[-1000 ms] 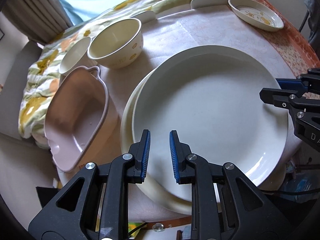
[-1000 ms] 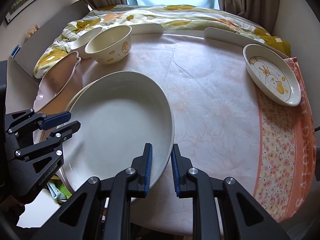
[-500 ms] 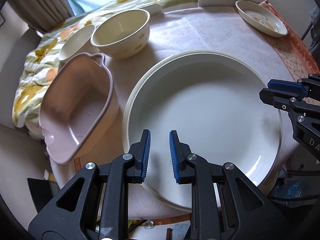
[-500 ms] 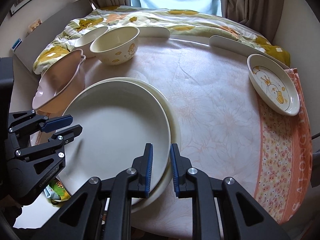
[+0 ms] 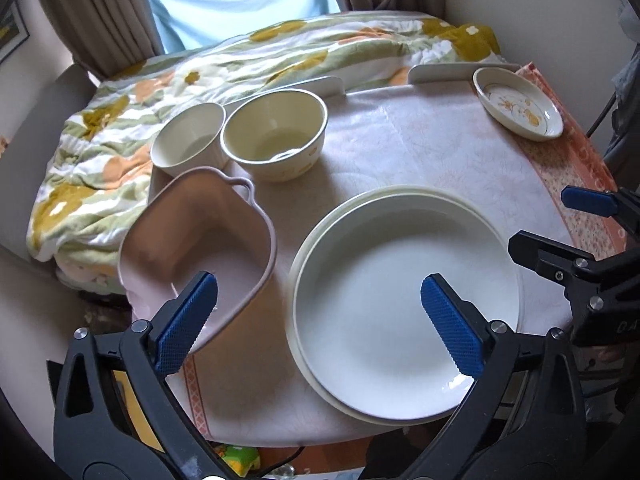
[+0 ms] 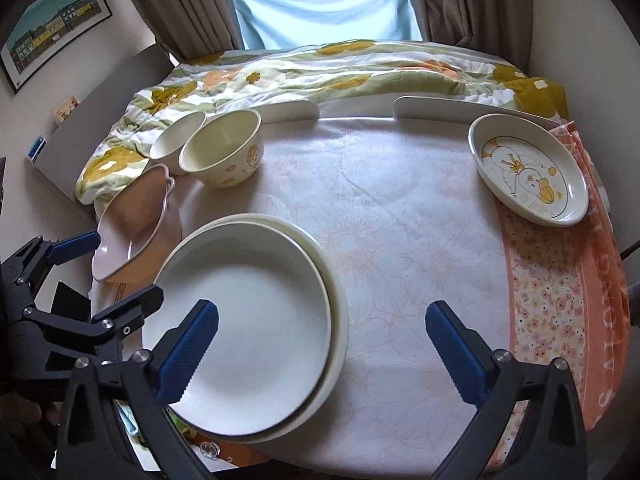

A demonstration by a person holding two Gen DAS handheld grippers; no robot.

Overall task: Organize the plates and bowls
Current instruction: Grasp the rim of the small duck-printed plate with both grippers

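A white plate [image 5: 404, 304] lies stacked on a cream plate [image 5: 400, 192] at the table's front; the stack also shows in the right wrist view [image 6: 248, 336]. My left gripper [image 5: 318, 322] is open and empty above the stack's near edge. My right gripper [image 6: 320, 340] is open and empty beside the stack's right rim. A pink dish [image 5: 200, 240] sits left of the stack. A cream bowl [image 5: 276, 136] and a small white bowl [image 5: 188, 140] stand behind it. A duck-print dish [image 6: 528, 168] sits at the far right.
The round table [image 6: 400, 220] has a white cloth and an orange floral cloth [image 6: 560, 300] along its right side. A floral quilt [image 6: 320, 72] lies behind the table, under a curtained window. Two white chair backs [image 6: 440, 106] stand at the far edge.
Both grippers have opened and let go of the white plate, which now rests on the cream plate. Both have pulled back and up from the stack.
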